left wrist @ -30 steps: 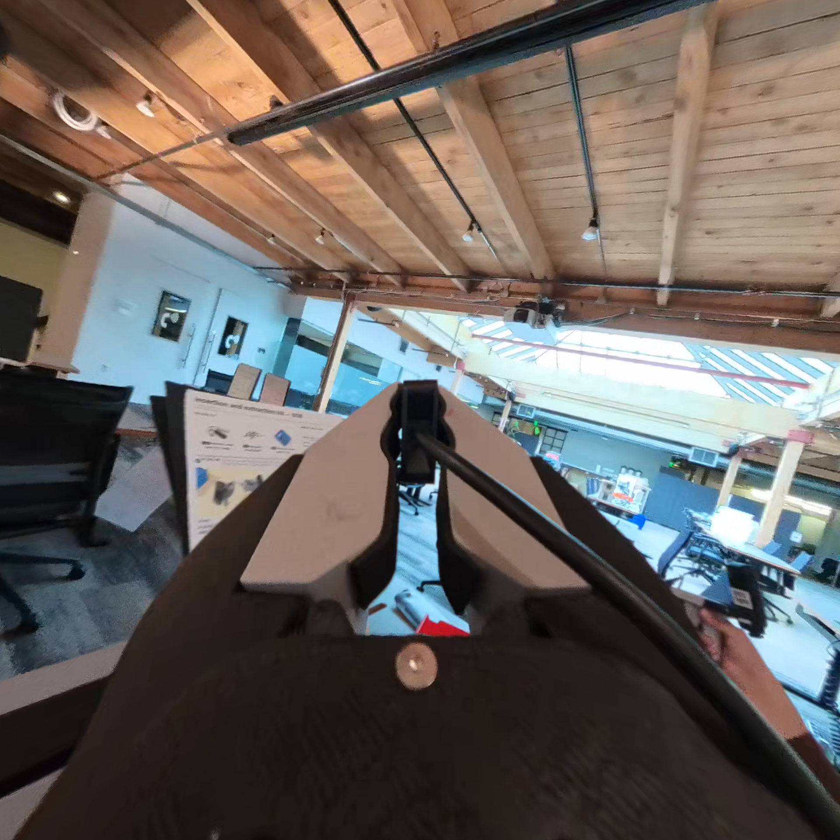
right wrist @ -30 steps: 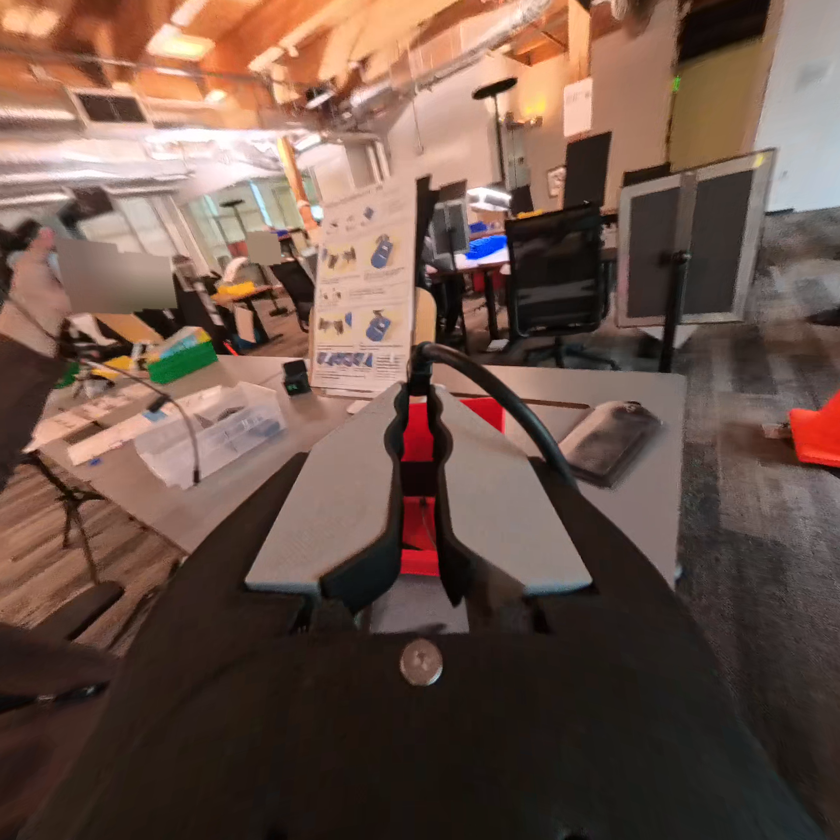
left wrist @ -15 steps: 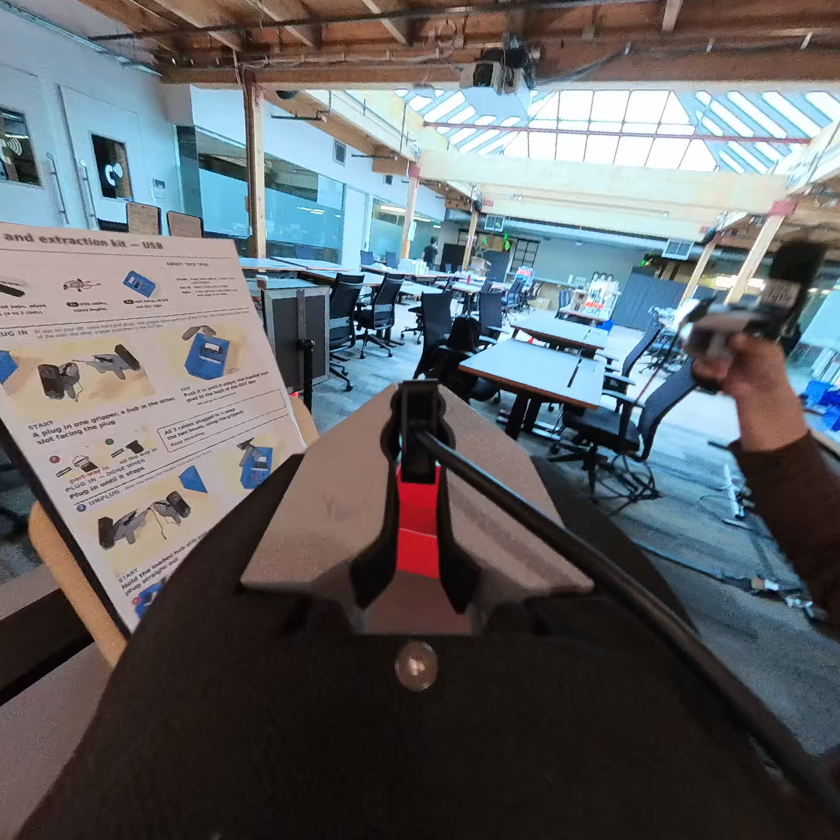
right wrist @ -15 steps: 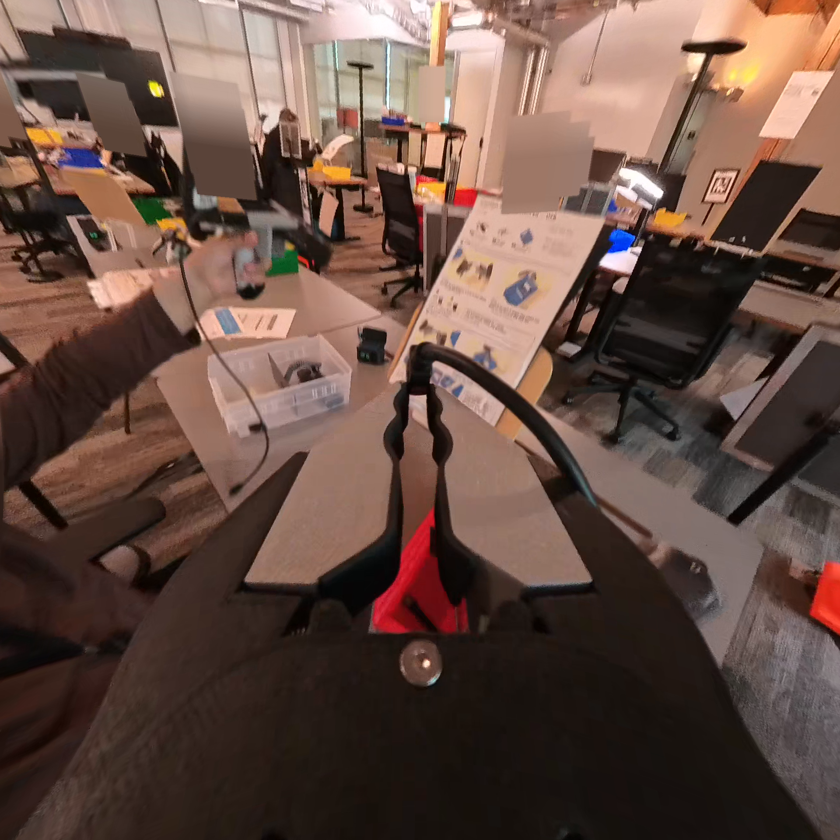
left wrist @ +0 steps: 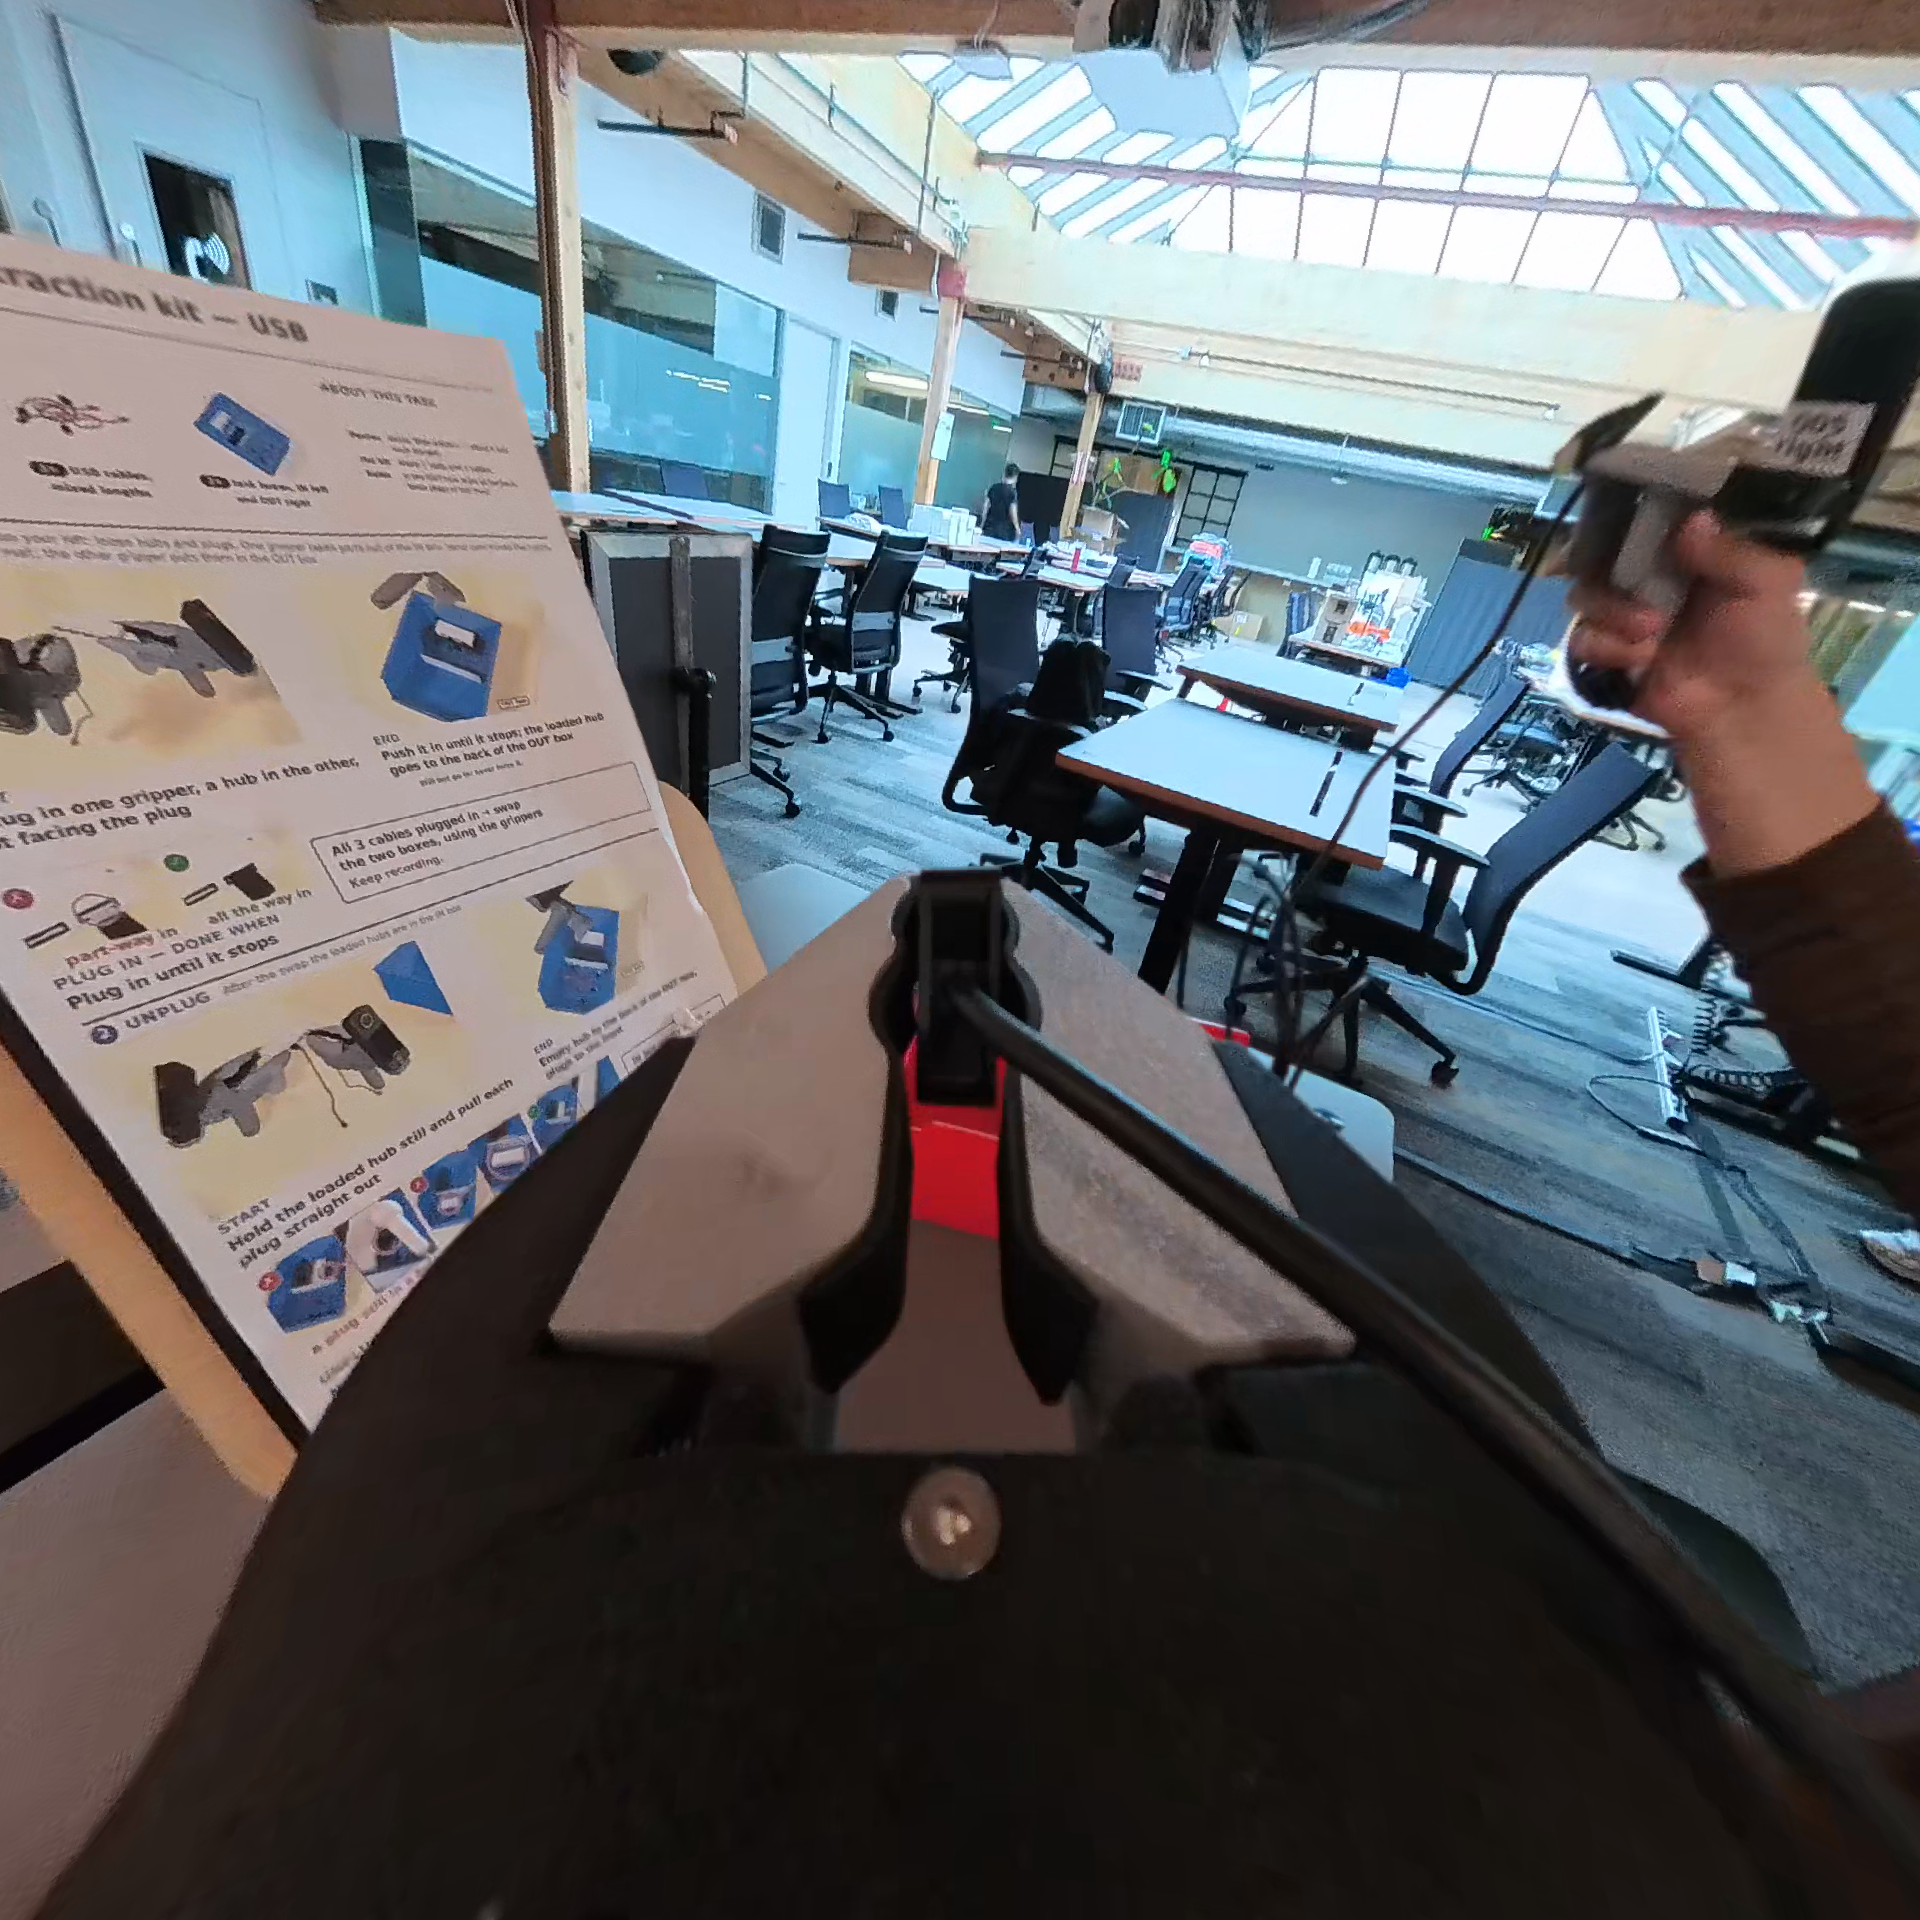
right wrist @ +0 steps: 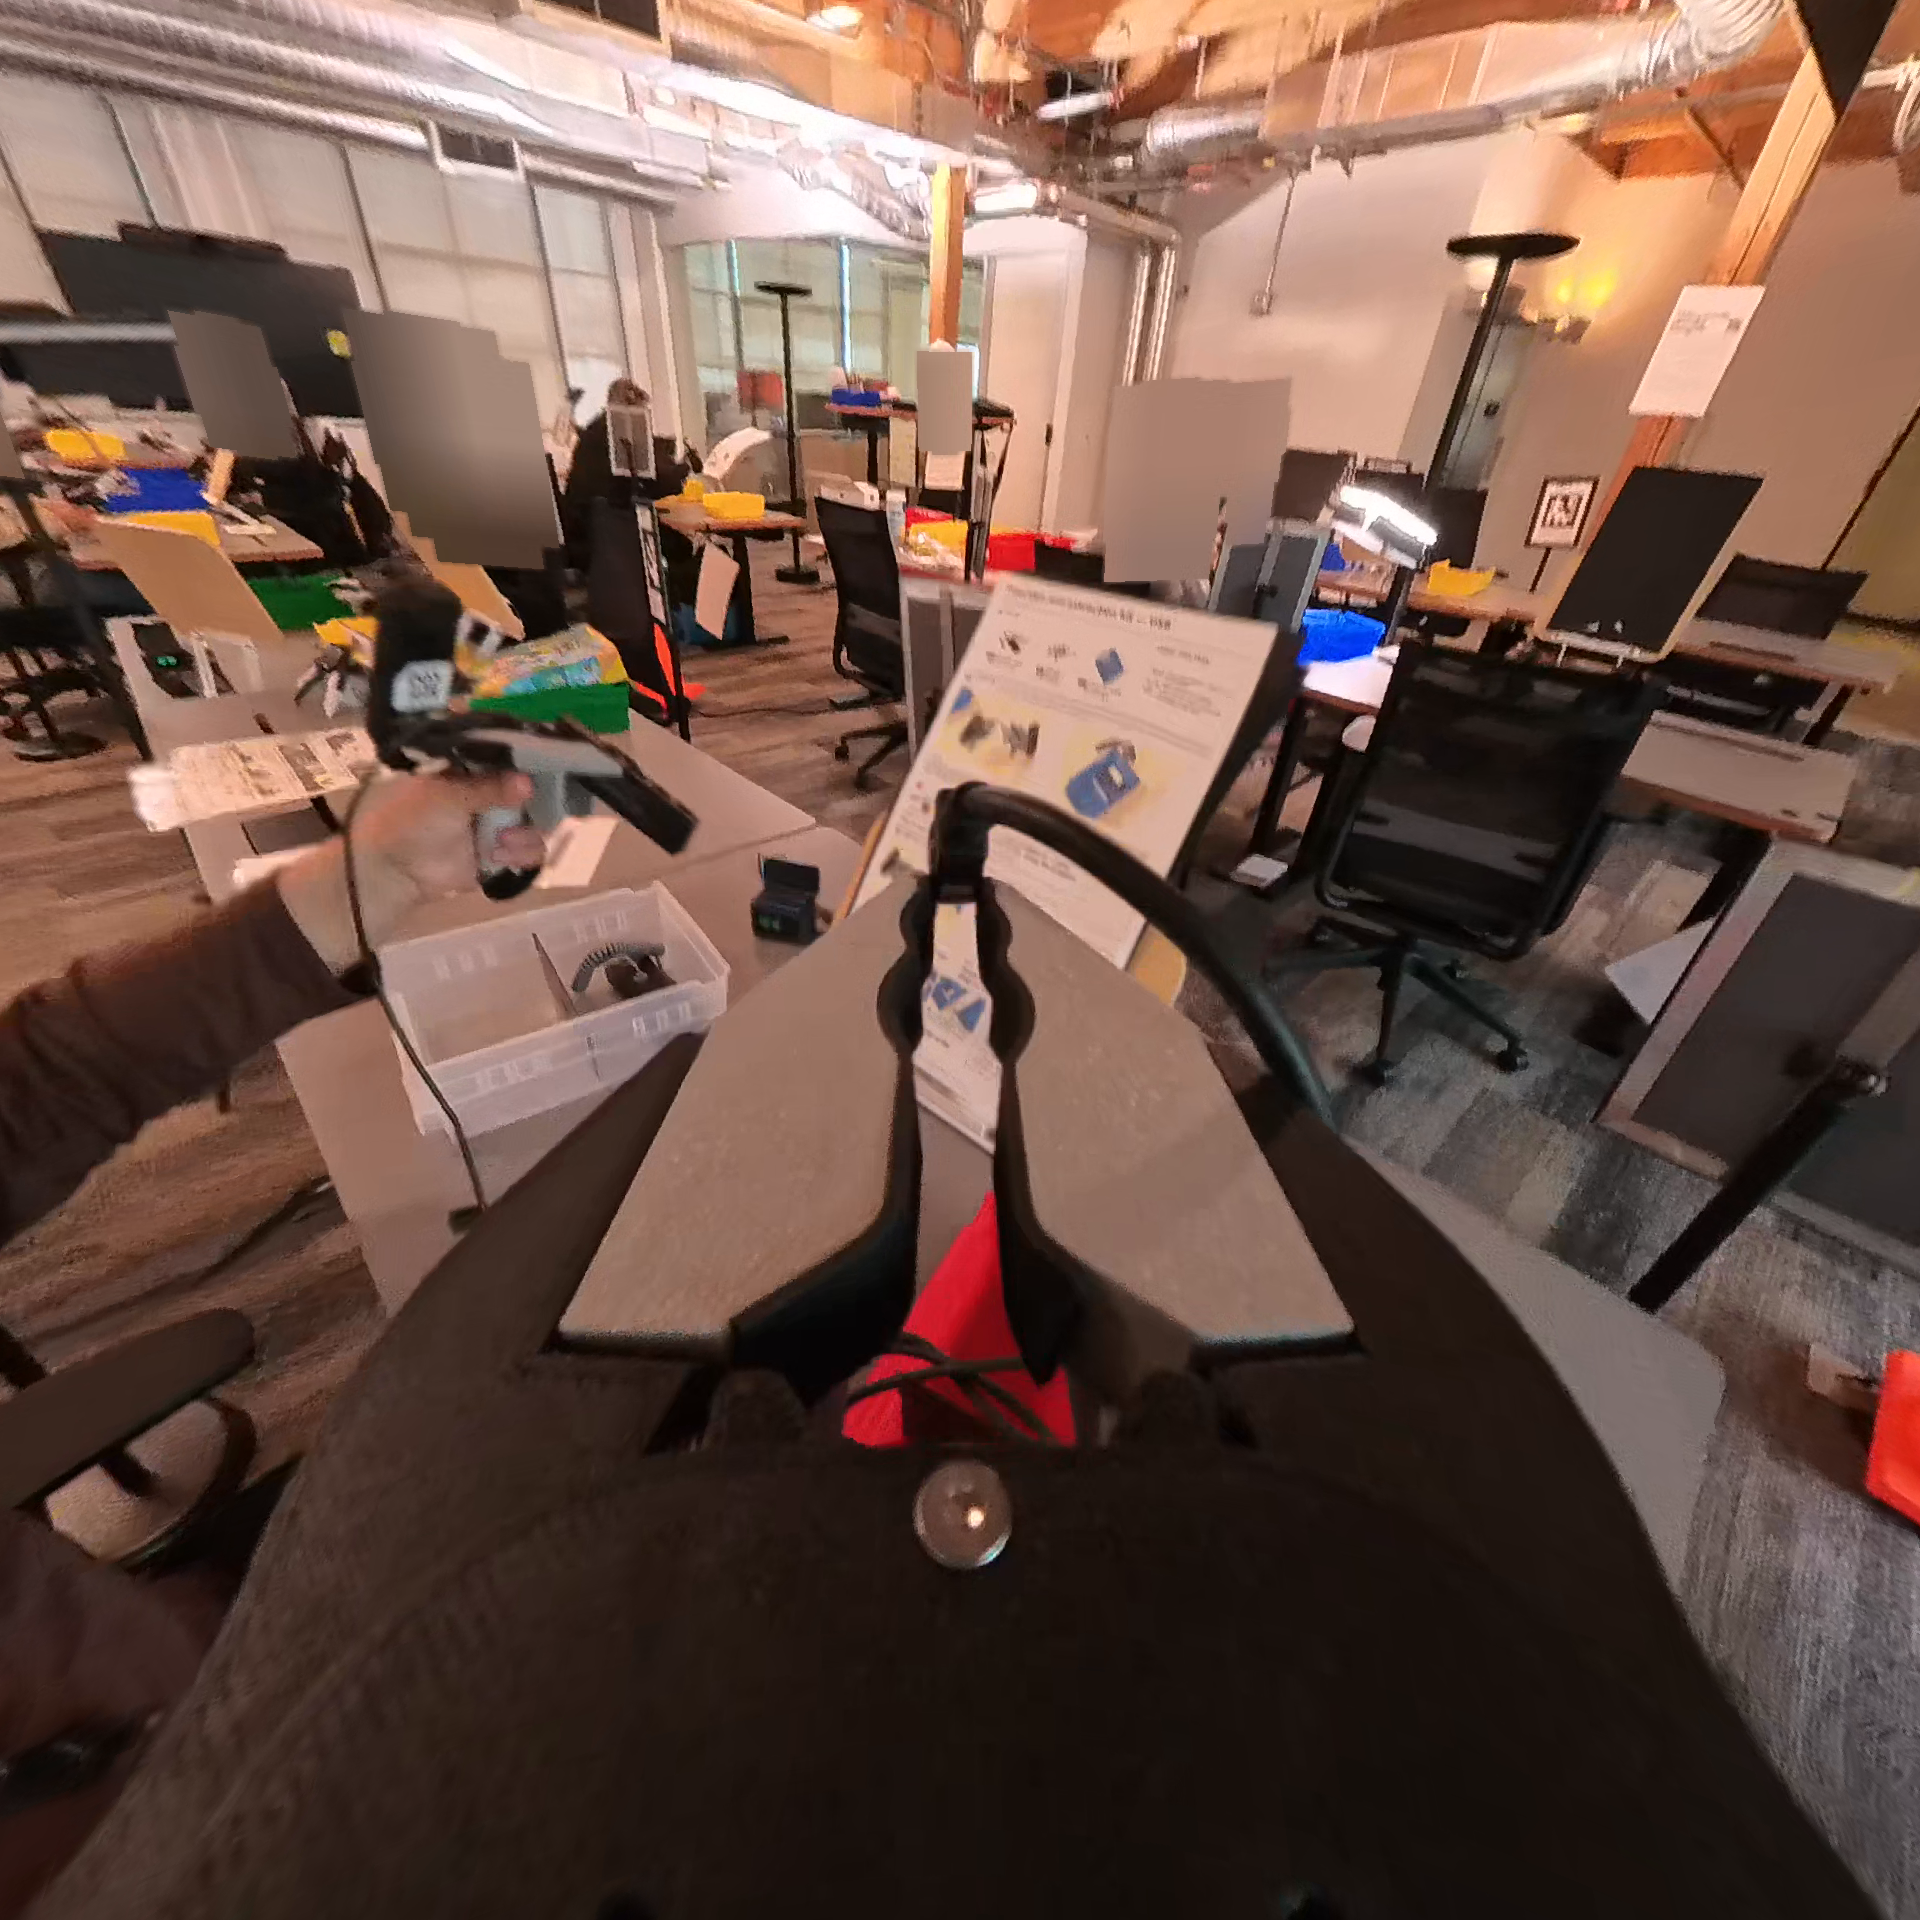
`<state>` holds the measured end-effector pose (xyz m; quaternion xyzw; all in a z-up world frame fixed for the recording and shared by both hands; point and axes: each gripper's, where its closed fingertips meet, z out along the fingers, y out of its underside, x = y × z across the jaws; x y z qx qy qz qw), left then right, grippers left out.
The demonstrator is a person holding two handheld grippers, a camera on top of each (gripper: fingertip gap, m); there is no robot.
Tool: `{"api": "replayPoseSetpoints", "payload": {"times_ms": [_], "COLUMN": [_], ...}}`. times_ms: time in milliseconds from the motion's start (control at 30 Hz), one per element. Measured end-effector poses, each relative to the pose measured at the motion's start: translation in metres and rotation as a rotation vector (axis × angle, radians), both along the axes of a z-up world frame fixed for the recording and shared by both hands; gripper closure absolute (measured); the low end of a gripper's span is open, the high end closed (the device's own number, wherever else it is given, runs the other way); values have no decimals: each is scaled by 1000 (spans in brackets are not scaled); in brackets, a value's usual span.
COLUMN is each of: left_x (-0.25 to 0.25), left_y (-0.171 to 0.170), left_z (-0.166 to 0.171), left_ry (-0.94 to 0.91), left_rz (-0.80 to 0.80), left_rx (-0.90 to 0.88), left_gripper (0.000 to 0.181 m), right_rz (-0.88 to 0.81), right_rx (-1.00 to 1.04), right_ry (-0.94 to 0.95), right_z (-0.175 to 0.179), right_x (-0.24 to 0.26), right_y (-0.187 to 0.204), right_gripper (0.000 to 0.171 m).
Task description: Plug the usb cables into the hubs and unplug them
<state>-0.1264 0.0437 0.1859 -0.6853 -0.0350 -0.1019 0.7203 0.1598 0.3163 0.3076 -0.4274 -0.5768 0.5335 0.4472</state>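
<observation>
My left gripper [left wrist: 956, 925] is shut on the black plug [left wrist: 954, 977] of a USB cable [left wrist: 1195, 1174] that trails back to the lower right. My right gripper [right wrist: 961, 883] is shut on the end of a black USB cable [right wrist: 1132, 883] that arcs off to the right. Both are held up in the air above the table. The right gripper also shows in the left wrist view [left wrist: 1600, 442] in a hand, with a thin cable hanging from it. The left gripper also shows in the right wrist view [right wrist: 670, 826]. No hub shows clearly.
A red bin [right wrist: 966, 1340] with dark cables sits on the grey table [right wrist: 353, 1101] below the right gripper. It also shows in the left wrist view [left wrist: 951, 1153]. A clear plastic box [right wrist: 551, 1008], a small black device [right wrist: 784, 904] and a leaning instruction board [left wrist: 312, 727] stand behind it. My hands' fingertips stand some 40 centimeters from each other.
Both views have swung: the left one tipped down from the ceiling to the room and the board, the right one turned left toward the clear box. Both grips are unchanged.
</observation>
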Motion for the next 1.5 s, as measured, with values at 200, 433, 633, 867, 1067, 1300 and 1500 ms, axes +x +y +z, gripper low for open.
{"api": "replayPoseSetpoints", "payload": {"times_ms": [200,433,633,867,1067,1300,1500], "left_x": [-1,59,118,151,188,193,104], "left_y": [2,39,71,85,93,93,75], "left_z": [29,30,-77,-109,-113,-108,-156], "left_ry": [7,243,473,513,522,443,446], "left_rz": [1,-160,-368,-525,-603,-539,-215], "left_rx": [27,-59,-396,-470,-476,-434,-683], "left_gripper": [173,174,173,172,173,167,140], "right_rz": [115,173,25,117,384,370,134], "right_rx": [-1,6,233,291,234,300,384], "right_ry": [-204,-571,-692,-466,-301,-271,-92], "right_z": [-110,-295,-335,-279,-263,-252,-184], "right_x": [-28,-73,-73,-82,-101,-116,-105], "right_y": [-3,-22,-8,-83,-181,-189,-151], "right_gripper": [167,166,140,103,106,163,164]}}
